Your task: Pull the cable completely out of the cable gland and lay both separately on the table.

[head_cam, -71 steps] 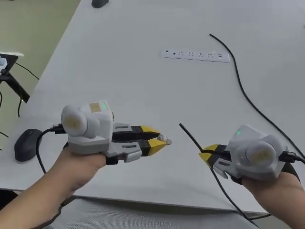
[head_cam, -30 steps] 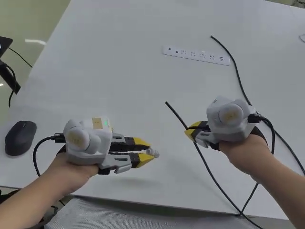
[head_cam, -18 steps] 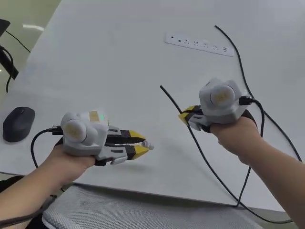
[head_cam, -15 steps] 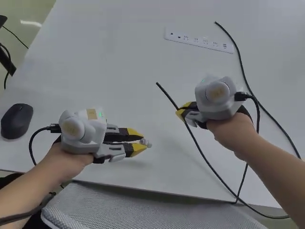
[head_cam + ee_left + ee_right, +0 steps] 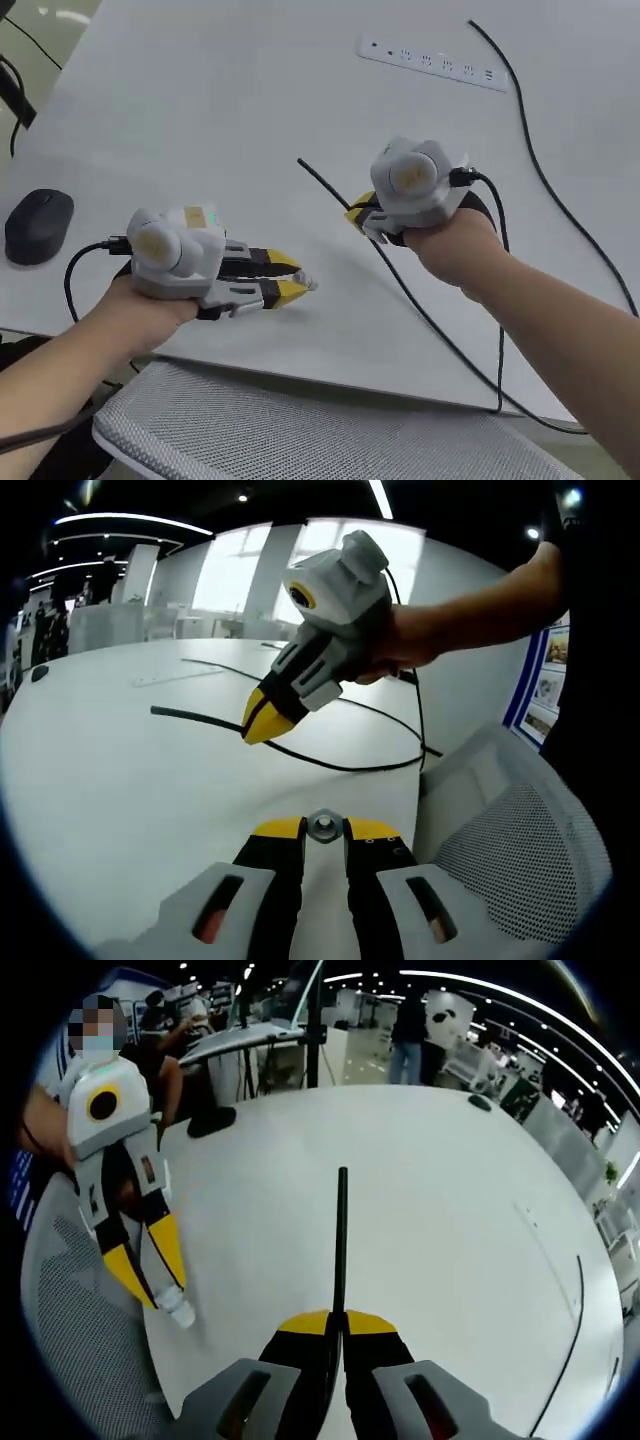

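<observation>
Now that the cable [image 5: 322, 183] is out of the cable gland [image 5: 322, 826], left gripper [image 5: 300, 277] clamping the latter and right gripper [image 5: 357, 220] clamping the cable above the table [image 5: 200, 100], only laying both down remains.

Left gripper [image 5: 322, 832]: rises from the bottom edge, its yellow-tipped jaws closed onto a small part.
Cable gland [image 5: 322, 824]: grey, hex-shaped, pinched between those tips, apart from the cable.
Right gripper [image 5: 258, 726]: comes in from the upper right, held by a hand [image 5: 410, 645], its yellow tips pointing down-left and pressed together on the cable.
Cable [image 5: 340, 766]: black, lying across the table and curving round at the right.
Table [image 5: 120, 780]: white.
Power strip [image 5: 176, 677]: white, far back.
Chair [image 5: 510, 830]: grey mesh, lower right.
</observation>
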Available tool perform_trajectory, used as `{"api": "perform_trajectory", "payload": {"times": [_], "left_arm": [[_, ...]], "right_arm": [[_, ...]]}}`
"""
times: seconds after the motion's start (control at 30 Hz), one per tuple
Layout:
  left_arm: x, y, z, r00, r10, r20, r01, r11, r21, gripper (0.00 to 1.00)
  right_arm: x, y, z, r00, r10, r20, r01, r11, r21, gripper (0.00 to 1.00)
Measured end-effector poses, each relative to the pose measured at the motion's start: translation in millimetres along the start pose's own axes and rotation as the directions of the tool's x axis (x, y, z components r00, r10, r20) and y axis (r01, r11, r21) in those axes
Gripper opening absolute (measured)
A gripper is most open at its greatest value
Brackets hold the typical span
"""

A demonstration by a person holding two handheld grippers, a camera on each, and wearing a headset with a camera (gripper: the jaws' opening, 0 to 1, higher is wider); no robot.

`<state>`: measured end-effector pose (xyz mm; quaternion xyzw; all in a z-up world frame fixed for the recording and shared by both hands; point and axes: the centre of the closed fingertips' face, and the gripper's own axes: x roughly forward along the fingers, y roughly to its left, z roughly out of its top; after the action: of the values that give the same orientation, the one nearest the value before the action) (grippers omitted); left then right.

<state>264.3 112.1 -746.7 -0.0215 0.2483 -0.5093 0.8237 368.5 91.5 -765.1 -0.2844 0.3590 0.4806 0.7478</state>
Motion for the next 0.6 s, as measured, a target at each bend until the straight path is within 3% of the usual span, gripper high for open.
{"api": "perform_trajectory", "payload": {"times": [0.27, 0.6], "left_arm": [[4.0, 6.0, -9.6, 1.0, 0.003, -0.005, -0.003, 1.0, -0.022, 0.15], [7.3, 23.8, -25.5, 0.9997, 0.019, -0.015, -0.02, 0.999, -0.043, 0.15]], "right_arm": [[26.6, 11.1, 0.2, 0.9979, 0.06, -0.023, -0.062, 0.994, -0.085, 0.0], [51.3, 29.5, 7.3, 0.9918, 0.126, -0.025, -0.128, 0.981, -0.144, 0.0]]}}
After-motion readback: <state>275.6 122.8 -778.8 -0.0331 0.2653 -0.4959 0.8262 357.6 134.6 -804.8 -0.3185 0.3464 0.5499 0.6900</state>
